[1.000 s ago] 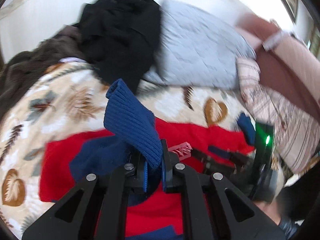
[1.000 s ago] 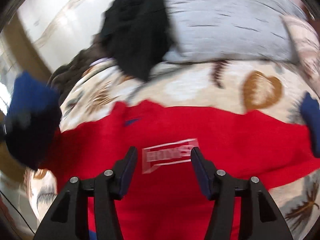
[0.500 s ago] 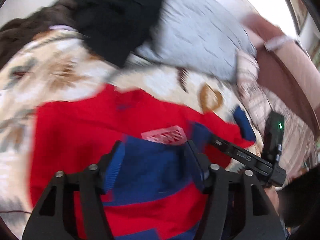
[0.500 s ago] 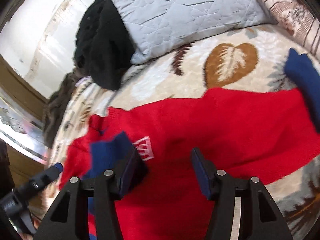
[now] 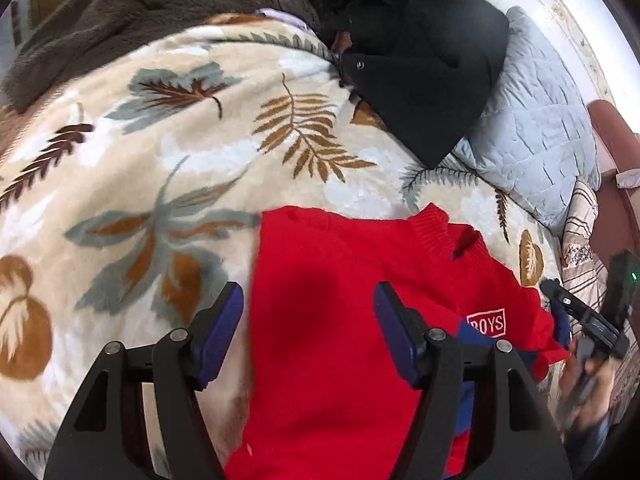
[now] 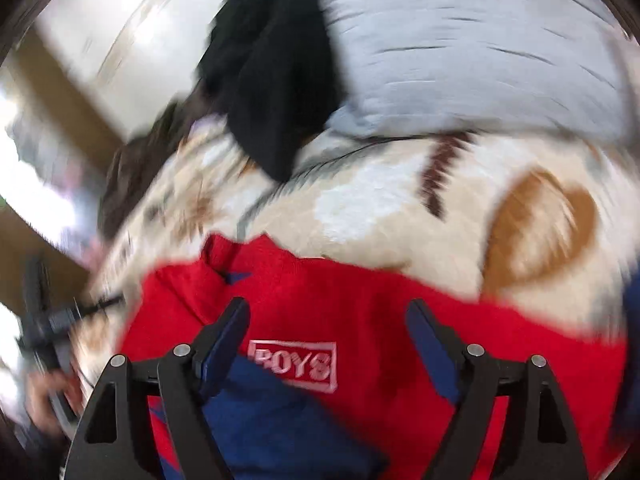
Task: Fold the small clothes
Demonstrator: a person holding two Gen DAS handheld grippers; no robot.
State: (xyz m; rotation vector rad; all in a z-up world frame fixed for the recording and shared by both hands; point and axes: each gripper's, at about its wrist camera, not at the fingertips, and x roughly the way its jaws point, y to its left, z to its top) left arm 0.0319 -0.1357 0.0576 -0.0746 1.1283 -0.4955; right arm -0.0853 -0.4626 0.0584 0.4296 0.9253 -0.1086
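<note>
Left gripper [image 5: 308,320] spread wide, nothing in it, hanging over the near left edge of the red sweater [image 5: 352,320]. Right gripper [image 6: 328,334] just as wide and empty, jaws either side of the white "BOYS" patch [image 6: 294,364]. The sweater lies flat on the leaf-print blanket [image 5: 160,160], a navy sleeve [image 6: 272,412] folded across its chest just below the patch. Farther back, a black garment [image 5: 416,64] slumps against a pale blue quilted pillow [image 5: 536,128], a brown fleece [image 5: 132,12] heaped to its left.
</note>
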